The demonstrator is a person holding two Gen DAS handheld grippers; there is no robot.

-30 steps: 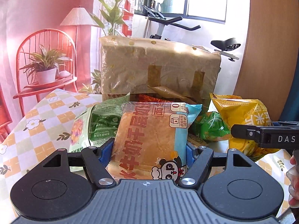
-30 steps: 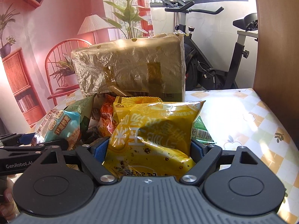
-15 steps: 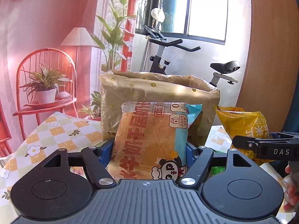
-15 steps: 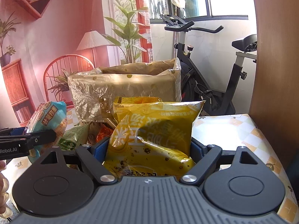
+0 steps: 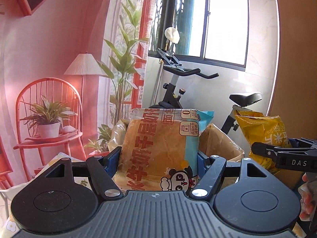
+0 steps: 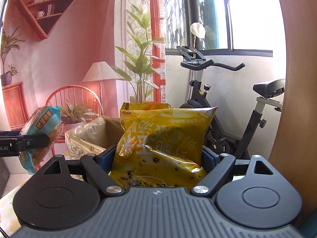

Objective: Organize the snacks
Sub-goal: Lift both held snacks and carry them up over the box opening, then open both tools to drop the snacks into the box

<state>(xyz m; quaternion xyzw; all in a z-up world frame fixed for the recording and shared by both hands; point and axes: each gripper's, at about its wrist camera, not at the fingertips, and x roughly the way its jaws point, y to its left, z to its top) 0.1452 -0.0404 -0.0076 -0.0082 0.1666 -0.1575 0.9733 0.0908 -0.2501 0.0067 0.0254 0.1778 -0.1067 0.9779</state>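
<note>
1. Left wrist view: we see our left gripper (image 5: 158, 156) clamped on a bread packet (image 5: 160, 150), an orange and pale blue wrapper with a cartoon panda near its lower edge. The blue pads press on both sides of the packet, which stands upright between them.
2. Just behind the bread packet we see the open top of a cardboard box (image 5: 220, 140) wrapped in clear film; the packet's lower part hides much of its rim.
3. At the right edge of this view the right gripper (image 5: 283, 154) appears side-on, holding a yellow snack bag (image 5: 263, 130), with fingertips of a hand (image 5: 306, 196) beneath it.
4. Right wrist view: our right gripper (image 6: 158, 156) grips the yellow snack bag (image 6: 164, 138) by its sides, the bag bulging upward between the pads and speckled with dark flecks near the bottom.
5. The cardboard box (image 6: 95, 132) sits behind and left of the bag, its mouth open towards us.
6. On the left we see the left gripper (image 6: 23, 144) carrying the bread packet (image 6: 39, 130) in the air, well apart from the yellow bag.
7. An exercise bike (image 6: 218, 103) stands by the window behind everything.
</note>
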